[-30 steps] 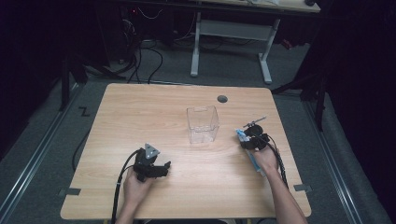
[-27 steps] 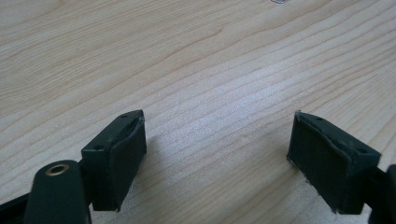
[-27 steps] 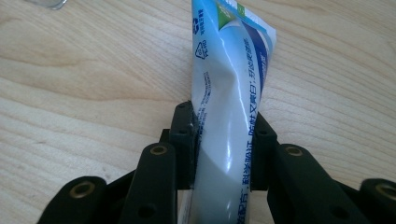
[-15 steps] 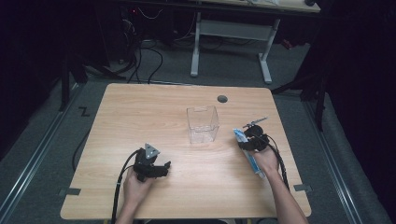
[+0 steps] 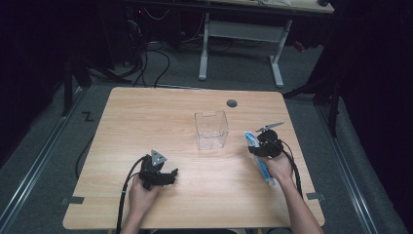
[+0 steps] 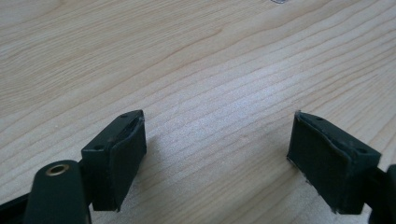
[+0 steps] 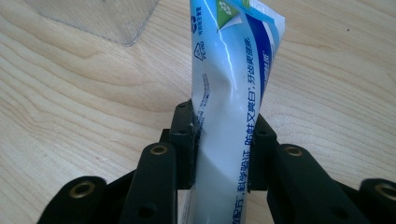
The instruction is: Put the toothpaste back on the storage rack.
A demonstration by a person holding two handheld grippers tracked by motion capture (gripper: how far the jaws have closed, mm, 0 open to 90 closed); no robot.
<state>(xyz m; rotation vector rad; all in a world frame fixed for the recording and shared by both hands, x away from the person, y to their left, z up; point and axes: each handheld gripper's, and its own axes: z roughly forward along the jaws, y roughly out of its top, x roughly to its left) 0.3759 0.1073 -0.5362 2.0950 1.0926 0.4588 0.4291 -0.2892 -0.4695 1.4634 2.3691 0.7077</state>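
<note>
With the right gripper (image 7: 219, 149) clamped on the toothpaste tube (image 7: 231, 93) just right of the clear box (image 5: 211, 129) and the left gripper (image 6: 217, 154) open over bare table (image 5: 146, 117), we judge the carry underway: next, lift and lower into the box.

toothpaste tube (image 7: 233, 93) | blue Chinese print, not legible | recycling triangle sign

I am working in what looks like a lab or recording studio: my pale wooden tabletop (image 5: 160, 117) stands on grey carpet floor (image 5: 58, 141), black cables (image 5: 146, 53) tangle behind it, a white-legged metal desk (image 5: 238, 44) stands beyond, and darkness surrounds everything.
</note>
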